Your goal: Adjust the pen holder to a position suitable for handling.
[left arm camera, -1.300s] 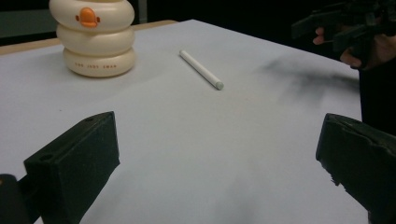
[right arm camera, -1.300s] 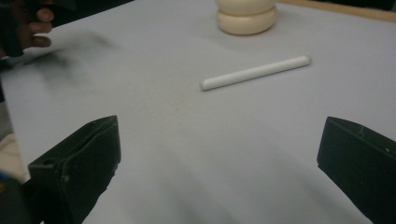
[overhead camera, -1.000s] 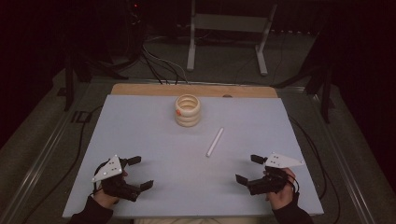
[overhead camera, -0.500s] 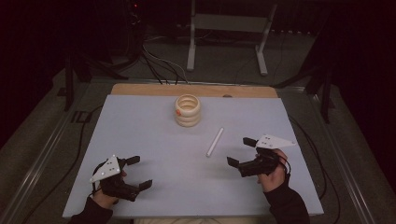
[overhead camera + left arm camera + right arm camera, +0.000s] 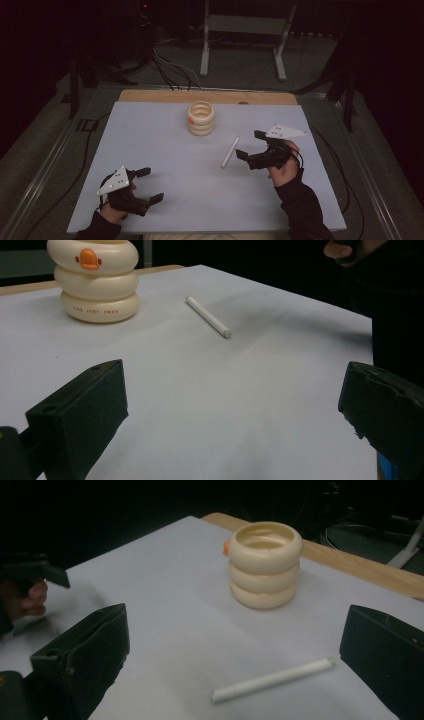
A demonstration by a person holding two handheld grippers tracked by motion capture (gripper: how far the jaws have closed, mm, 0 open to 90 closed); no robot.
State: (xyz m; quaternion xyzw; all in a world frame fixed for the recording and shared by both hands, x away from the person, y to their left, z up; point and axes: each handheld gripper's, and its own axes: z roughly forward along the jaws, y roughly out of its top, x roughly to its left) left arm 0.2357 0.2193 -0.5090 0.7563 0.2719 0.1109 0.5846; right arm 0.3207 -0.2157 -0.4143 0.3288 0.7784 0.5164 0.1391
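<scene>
Fingers of the right gripper gape wide just right of the thin white plastic stick lying mid-frame on the counter, seemingly lined up to pinch it, while the left gripper waits open, lower left.

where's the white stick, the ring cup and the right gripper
white stick (image 5: 230, 152), high view, middle of its length
ring cup (image 5: 201, 120), high view, its side wall
right gripper (image 5: 249, 146), high view, gap between its open fingers
</scene>
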